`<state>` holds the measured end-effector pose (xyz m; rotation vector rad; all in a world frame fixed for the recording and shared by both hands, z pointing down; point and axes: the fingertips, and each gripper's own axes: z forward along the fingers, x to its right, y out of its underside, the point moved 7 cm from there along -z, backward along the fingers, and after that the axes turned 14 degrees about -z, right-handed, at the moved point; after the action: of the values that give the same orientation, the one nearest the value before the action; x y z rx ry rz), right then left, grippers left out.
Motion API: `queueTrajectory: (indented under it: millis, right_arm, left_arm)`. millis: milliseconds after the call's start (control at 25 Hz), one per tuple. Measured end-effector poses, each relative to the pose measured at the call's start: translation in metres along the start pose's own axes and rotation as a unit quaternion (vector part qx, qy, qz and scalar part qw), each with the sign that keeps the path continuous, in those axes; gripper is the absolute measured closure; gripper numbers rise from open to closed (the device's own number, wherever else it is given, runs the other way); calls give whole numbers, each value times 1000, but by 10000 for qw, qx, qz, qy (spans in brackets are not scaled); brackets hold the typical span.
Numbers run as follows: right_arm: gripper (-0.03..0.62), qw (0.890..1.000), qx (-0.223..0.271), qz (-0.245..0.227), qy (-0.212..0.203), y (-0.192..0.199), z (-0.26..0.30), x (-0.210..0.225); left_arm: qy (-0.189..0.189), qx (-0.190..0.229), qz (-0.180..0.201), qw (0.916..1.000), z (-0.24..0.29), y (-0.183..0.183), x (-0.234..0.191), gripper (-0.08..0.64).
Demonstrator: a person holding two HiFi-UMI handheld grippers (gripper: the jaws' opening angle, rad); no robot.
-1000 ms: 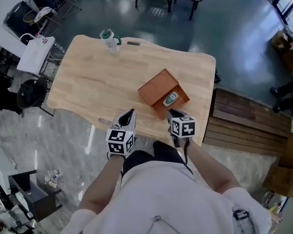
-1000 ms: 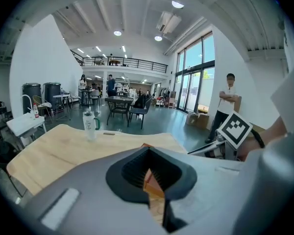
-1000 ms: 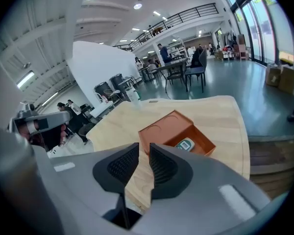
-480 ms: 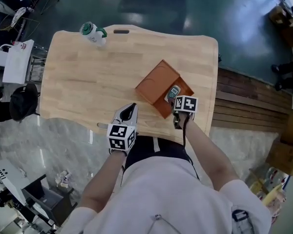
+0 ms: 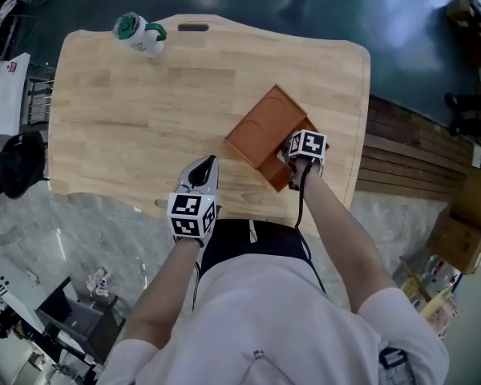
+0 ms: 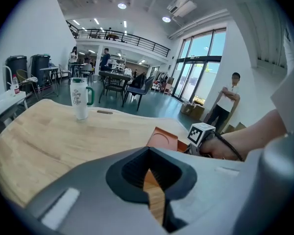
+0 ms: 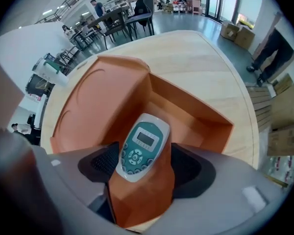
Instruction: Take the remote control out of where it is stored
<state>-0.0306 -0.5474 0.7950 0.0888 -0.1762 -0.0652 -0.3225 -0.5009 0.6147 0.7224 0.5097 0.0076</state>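
An orange box [image 5: 260, 135] lies open on the wooden table [image 5: 144, 111], close to its near right edge. The white and teal remote control [image 7: 142, 148] rests on the box's near corner, screen up. My right gripper [image 5: 293, 151] is over that corner. Its jaws stand open on either side of the remote and the corner [image 7: 144, 173]; I cannot tell whether they touch. The head view hides the remote under this gripper. My left gripper [image 5: 202, 167] hovers shut at the table's near edge, holding nothing [image 6: 154, 180]. It looks across at the box [image 6: 162, 137].
A white tumbler with a green lid [image 5: 136, 34] stands at the table's far left corner. A slatted wooden platform [image 5: 401, 159] and cardboard boxes [image 5: 457, 231] lie to the right. A black chair [image 5: 20, 163] is at the left. A person [image 6: 228, 102] stands beyond.
My right gripper has moved forward from the table edge onto the box's near corner, so the remote now sits between its jaws. The left gripper has stayed near the table edge.
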Motion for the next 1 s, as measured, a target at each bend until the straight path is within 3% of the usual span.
queueTrajectory:
  millis: [400, 680, 1000]
  right_arm:
    - [255, 9976, -536, 58, 441, -5, 20, 3]
    - [282, 9981, -455, -28, 419, -3, 18, 4]
    - [298, 9994, -41, -142, 310, 1, -3, 6]
  left_arm:
    - [-52, -52, -351, 9994, 10, 8, -36, 560]
    - [-62, -68, -461, 9989, 11, 10, -44, 560]
    - [-107, -56, -435, 9990, 7, 13, -45, 560]
